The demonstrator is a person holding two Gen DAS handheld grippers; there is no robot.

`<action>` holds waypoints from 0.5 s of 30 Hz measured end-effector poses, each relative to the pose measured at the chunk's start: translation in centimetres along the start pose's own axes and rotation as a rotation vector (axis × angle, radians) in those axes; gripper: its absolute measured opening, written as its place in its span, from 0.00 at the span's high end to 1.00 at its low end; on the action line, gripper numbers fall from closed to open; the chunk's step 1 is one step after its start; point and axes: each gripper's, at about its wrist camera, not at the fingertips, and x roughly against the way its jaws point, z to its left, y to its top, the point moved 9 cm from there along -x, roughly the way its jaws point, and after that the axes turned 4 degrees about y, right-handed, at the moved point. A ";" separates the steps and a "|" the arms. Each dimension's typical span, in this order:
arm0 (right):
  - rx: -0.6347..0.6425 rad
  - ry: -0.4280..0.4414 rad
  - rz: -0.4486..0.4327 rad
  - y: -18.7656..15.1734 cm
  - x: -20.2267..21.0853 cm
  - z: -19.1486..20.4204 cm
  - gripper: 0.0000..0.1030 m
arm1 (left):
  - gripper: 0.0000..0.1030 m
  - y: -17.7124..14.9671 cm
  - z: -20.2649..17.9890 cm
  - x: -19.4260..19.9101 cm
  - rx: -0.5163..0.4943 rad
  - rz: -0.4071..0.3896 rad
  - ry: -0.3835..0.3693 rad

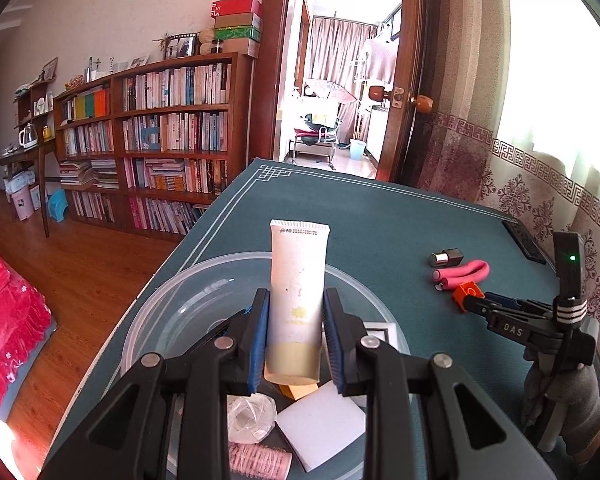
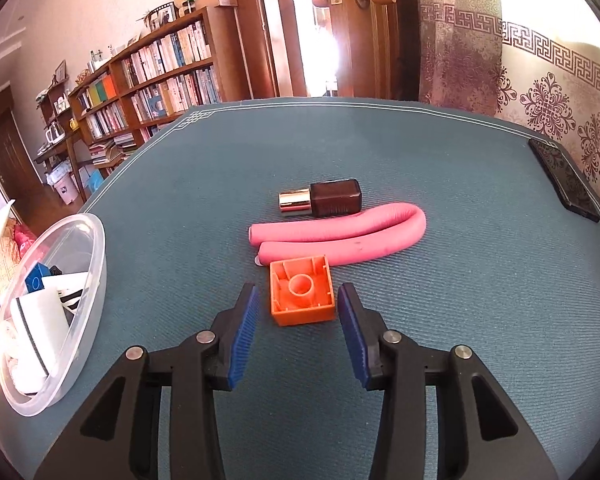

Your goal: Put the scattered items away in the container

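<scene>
My left gripper (image 1: 296, 300) is shut on a white tube with a beige cap (image 1: 298, 296), held upright over the clear plastic bowl (image 1: 172, 300). The bowl (image 2: 80, 300) holds a white sponge (image 1: 322, 424), a pink roller (image 1: 260, 462) and other small items. My right gripper (image 2: 298, 300) is open, its blue pads on either side of an upturned orange brick (image 2: 302, 290) on the green mat, not touching it. Behind the brick lie a bent pink foam curler (image 2: 340, 236) and a dark lipstick case (image 2: 326, 198). The right gripper (image 1: 476, 304) also shows in the left wrist view.
A black phone (image 2: 564, 180) lies at the mat's far right edge, by the patterned curtain (image 2: 560, 92). The table's left edge drops to a wooden floor (image 1: 72, 272). A bookshelf (image 1: 160, 140) and an open doorway (image 1: 340, 80) stand beyond.
</scene>
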 end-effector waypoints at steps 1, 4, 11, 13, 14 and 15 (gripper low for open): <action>-0.005 -0.003 0.001 0.1 -0.2 0.0 0.57 | 0.71 -0.1 0.1 -0.1 0.001 0.003 0.000; -0.019 -0.011 0.001 0.3 -0.6 -0.1 0.62 | 0.71 -0.3 0.4 -0.4 0.006 0.014 0.000; -0.032 0.006 -0.023 0.4 0.2 0.1 0.65 | 0.71 -0.6 0.6 -0.9 0.010 0.027 -0.001; -0.035 0.028 -0.034 0.5 0.9 0.6 0.65 | 0.71 -0.7 0.7 -1.0 0.012 0.027 0.001; -0.032 0.042 -0.041 0.6 1.3 1.1 0.65 | 0.71 -0.7 0.8 -1.0 0.014 0.028 0.003; -0.029 0.058 -0.049 0.8 1.7 1.6 0.65 | 0.71 -0.7 0.9 -1.1 0.015 0.029 0.005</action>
